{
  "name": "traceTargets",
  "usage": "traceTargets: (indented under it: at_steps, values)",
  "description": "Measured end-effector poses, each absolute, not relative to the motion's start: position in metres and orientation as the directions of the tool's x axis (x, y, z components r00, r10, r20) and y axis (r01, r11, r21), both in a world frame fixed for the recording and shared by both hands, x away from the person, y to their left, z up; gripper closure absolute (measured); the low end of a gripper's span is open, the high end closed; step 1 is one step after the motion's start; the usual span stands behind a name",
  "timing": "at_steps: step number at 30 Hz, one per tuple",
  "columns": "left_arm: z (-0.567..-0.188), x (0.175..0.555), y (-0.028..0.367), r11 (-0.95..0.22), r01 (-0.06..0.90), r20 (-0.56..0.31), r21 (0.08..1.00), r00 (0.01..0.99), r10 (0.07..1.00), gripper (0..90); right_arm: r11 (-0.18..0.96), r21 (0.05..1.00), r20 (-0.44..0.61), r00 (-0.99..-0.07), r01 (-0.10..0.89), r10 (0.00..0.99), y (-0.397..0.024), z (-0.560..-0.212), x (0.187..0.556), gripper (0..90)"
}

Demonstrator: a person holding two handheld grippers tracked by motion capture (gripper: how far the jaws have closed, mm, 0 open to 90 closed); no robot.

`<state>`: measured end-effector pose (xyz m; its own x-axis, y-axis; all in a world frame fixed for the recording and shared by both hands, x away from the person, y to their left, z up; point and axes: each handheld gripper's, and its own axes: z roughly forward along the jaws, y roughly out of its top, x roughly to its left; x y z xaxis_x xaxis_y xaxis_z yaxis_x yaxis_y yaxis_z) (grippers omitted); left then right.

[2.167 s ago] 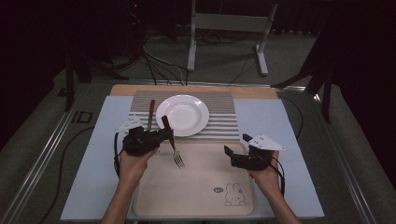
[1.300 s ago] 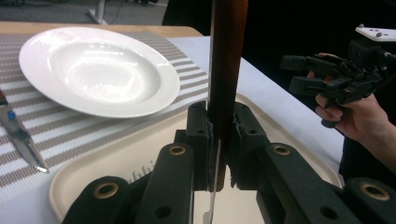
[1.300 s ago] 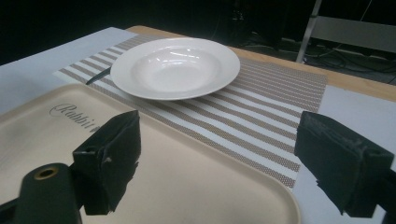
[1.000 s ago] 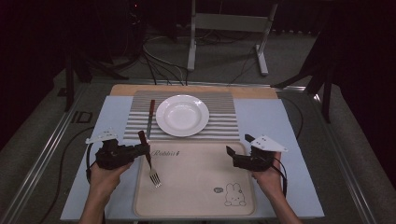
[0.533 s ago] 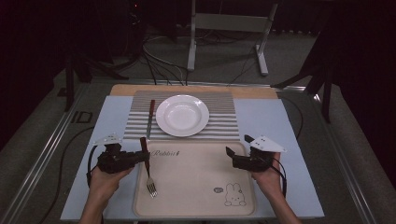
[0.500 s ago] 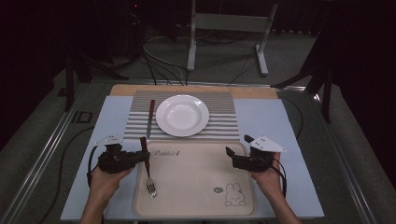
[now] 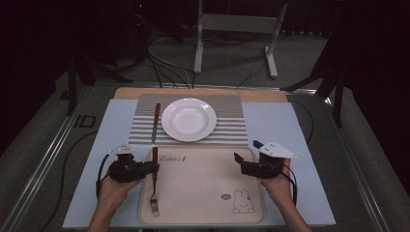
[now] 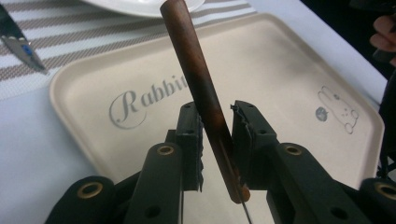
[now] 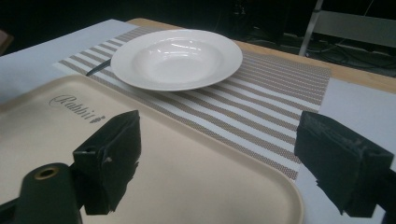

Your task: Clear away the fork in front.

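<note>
Left hand-held gripper (image 7: pixel 153 168) has carried the wooden-handled steel fork (image 7: pixel 154 186) down from beside the white plate (image 7: pixel 188 119) onto the beige rabbit-print tray (image 7: pixel 203 188); jaws just easing apart around the handle, probably releasing. Right hand-held gripper (image 7: pixel 238 160) idle, spread wide.

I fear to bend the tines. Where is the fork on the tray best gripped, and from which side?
Probably at the brown handle of the fork, coming from the left side of the tray, jaws across it: the handle is straight and thick and lies along that edge. The left gripper, its jaws just opening, has the handle between them there.
</note>
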<state>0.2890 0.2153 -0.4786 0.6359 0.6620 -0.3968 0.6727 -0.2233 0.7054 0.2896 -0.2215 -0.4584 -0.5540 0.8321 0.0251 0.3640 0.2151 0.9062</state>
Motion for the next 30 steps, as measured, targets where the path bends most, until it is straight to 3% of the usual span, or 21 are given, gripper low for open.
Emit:
traceTargets:
  at_steps: [18,23,30]
  values:
    - [-0.493,0.292,0.224,-0.273,0.705,-0.341,0.655,0.597,0.726,65.8,0.22,0.905,0.02,-0.554,0.363,0.833,-0.224,-0.459,0.288,15.1]
    - [-0.493,0.292,0.225,-0.27,0.709,-0.291,0.652,0.562,0.774,56.4,0.224,0.903,0.018,-0.554,0.366,0.832,-0.225,-0.459,0.288,14.9]
    - [-0.481,0.286,0.236,-0.166,0.64,-0.268,0.75,0.524,0.808,43.0,0.22,0.9,0.025,-0.547,0.377,0.836,-0.231,-0.46,0.284,14.7]
